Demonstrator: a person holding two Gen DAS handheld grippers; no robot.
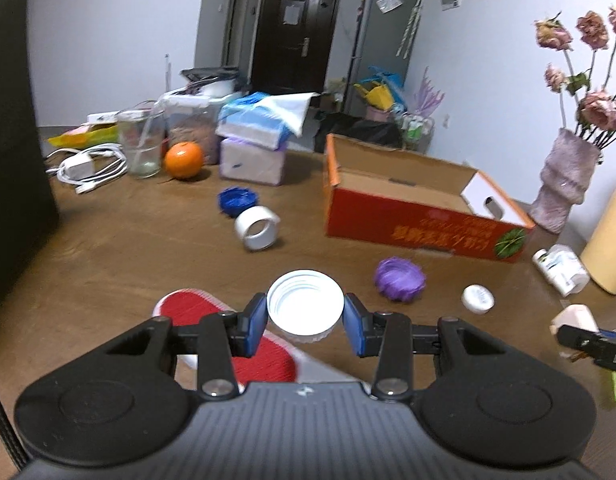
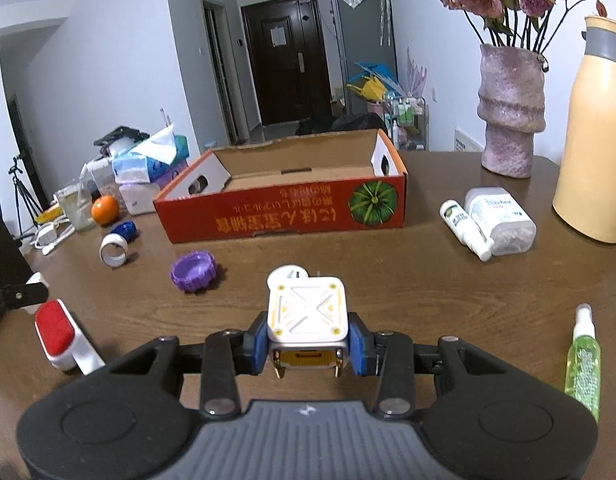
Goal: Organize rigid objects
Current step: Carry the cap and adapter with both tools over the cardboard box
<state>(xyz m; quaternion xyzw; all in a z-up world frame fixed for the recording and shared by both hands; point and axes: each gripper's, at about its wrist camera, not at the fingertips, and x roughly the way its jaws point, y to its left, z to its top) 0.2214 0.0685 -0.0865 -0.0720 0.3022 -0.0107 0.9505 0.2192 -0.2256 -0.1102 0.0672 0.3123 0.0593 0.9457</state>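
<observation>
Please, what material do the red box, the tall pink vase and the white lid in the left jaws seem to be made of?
Red box: cardboard, brown raw inside, glossy printed outside, with folded flaps. Pink vase: probably ceramic or stone-like, rough and matte with a speckled surface. White lid: plastic, smooth and slightly shiny, with moulded thread rings inside.

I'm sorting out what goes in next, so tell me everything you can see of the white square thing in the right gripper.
The white square charger is a small, rounded-cornered block of what looks like hard plastic. Its upper face has a raised X pattern with yellow marks near the corners; the face toward the camera has a yellow panel and two metal prongs pointing down. It is off the table, clamped on both sides by the blue pads of the right gripper.
</observation>
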